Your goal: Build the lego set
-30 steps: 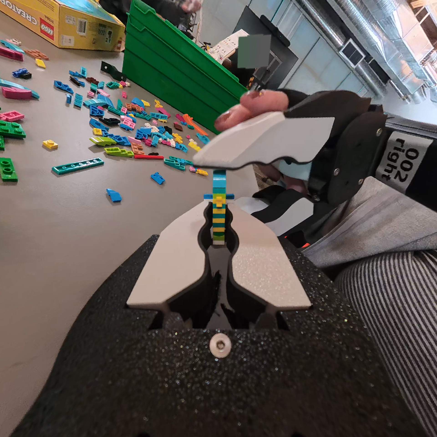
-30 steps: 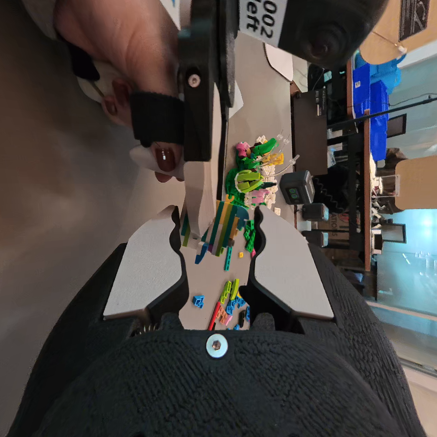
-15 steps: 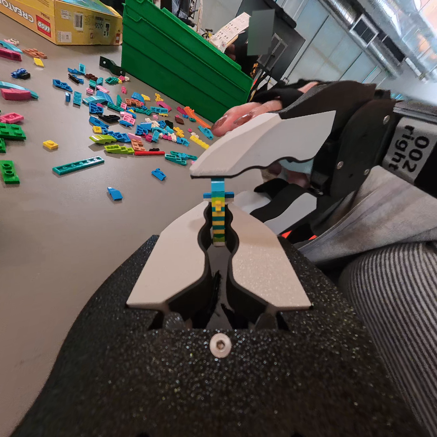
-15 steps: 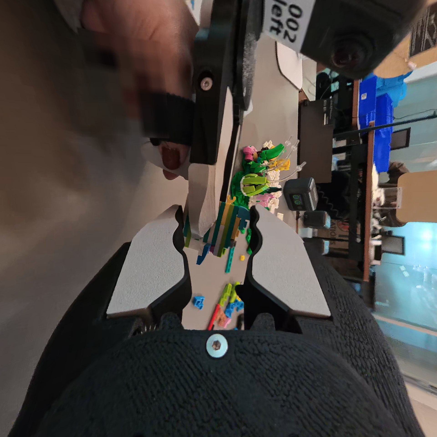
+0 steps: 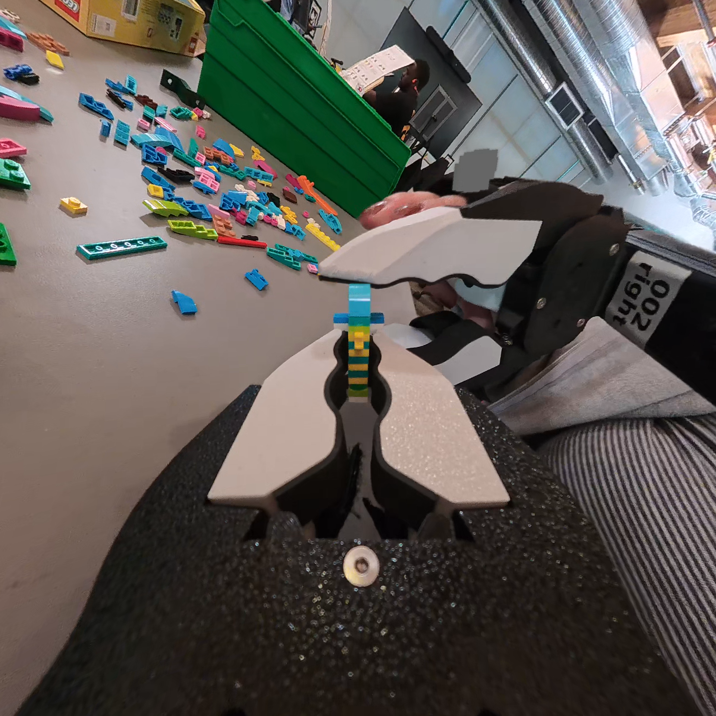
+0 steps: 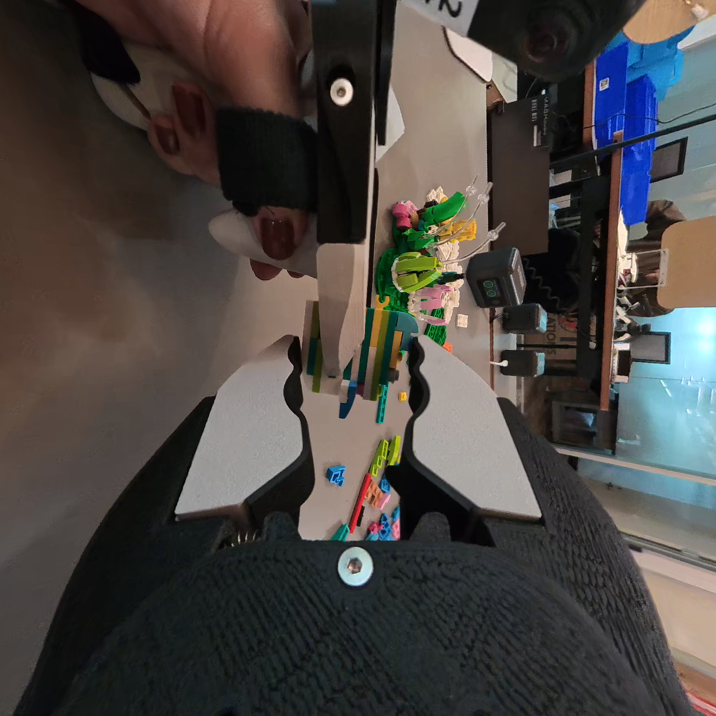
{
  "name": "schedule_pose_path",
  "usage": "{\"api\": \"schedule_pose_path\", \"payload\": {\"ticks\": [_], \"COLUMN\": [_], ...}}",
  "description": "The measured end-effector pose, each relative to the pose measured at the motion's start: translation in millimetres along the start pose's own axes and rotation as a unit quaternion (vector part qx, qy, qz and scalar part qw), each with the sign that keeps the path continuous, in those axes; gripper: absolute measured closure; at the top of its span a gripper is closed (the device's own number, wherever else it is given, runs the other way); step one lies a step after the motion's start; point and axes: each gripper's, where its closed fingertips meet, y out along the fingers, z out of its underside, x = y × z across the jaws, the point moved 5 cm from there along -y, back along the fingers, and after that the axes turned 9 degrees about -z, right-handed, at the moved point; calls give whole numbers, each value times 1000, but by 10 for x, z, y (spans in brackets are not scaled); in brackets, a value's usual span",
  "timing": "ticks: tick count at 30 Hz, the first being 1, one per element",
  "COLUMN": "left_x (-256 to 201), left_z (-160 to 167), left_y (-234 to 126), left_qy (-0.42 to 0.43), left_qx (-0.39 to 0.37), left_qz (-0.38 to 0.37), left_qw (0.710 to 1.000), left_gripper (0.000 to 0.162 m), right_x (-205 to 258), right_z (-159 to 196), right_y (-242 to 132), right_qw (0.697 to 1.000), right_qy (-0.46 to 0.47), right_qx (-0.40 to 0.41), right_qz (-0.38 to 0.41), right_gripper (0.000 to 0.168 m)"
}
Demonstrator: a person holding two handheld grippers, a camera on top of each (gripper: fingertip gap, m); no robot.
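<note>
A: Left hand-held gripper (image 5: 357, 341)? 
B: Pinching striped lego stack (image 5: 358, 364), ctr frame. Right hand-held gripper (image 6: 354, 348) spread around it.
A: Containers?
B: Green bin (image 5: 294, 104) upper ctr, contents hidden. Loose bricks (image 5: 217, 197) on desk (image 5: 97, 368).

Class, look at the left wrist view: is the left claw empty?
No. The left claw is shut on a thin striped lego assembly, which stands between its fingers with the light blue top poking out above them.
</note>
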Motion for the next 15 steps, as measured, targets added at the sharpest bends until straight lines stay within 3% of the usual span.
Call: {"api": "schedule_pose_path", "payload": {"ticks": [9,13,15], "left_x": [-9,-9,17], "left_z": [36,11,-24], "left_y": [29,23,1], "left_qy": [11,11,12], "left_qx": [18,4,-17], "left_qz": [-13,-14,-28], "left_qw": [1000,1000,999], "left_gripper": [154,154,154], "right_x": [39,13,-45], "right_z": [-6,9,35], "right_y": [11,-20,-108], "right_qw": [997,1000,997], "right_qy": [-67,-6,36], "right_qx": [30,-26,-72], "right_qz": [-9,-8,2], "right_gripper": [117,116,101]}}
